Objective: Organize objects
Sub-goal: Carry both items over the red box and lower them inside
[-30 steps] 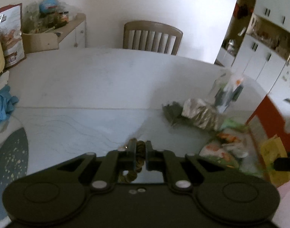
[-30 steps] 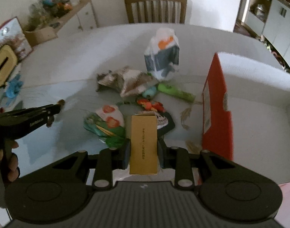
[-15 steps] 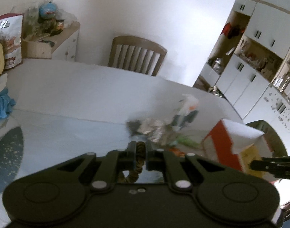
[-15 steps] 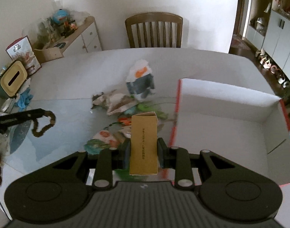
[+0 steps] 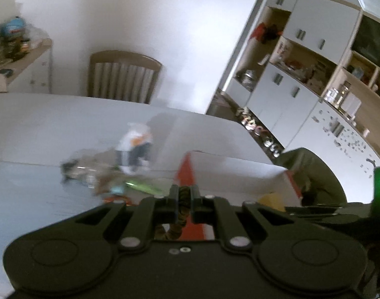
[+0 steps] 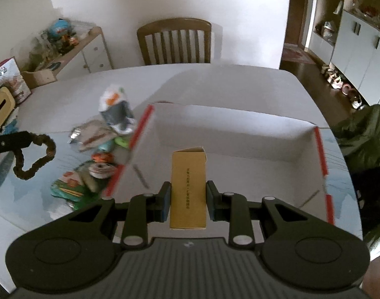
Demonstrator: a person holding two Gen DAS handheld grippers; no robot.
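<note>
Two things are held over the box (image 6: pixel 230 134) for dropping in — left fingers (image 5: pixel 183 196) closed on a hair tie (image 6: pixel 35 157), right fingers (image 6: pixel 187 199) on a yellow carton (image 6: pixel 188 186).

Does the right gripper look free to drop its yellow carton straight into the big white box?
Probably yes. The right gripper holds the yellow carton over the open white box, whose inside looks bare, and the left gripper with its brown scrunchie hangs off to one side.

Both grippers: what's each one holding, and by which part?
Right gripper clamps the yellow box by its lower sides. Left gripper pinches the brown beaded loop at one end.
</note>
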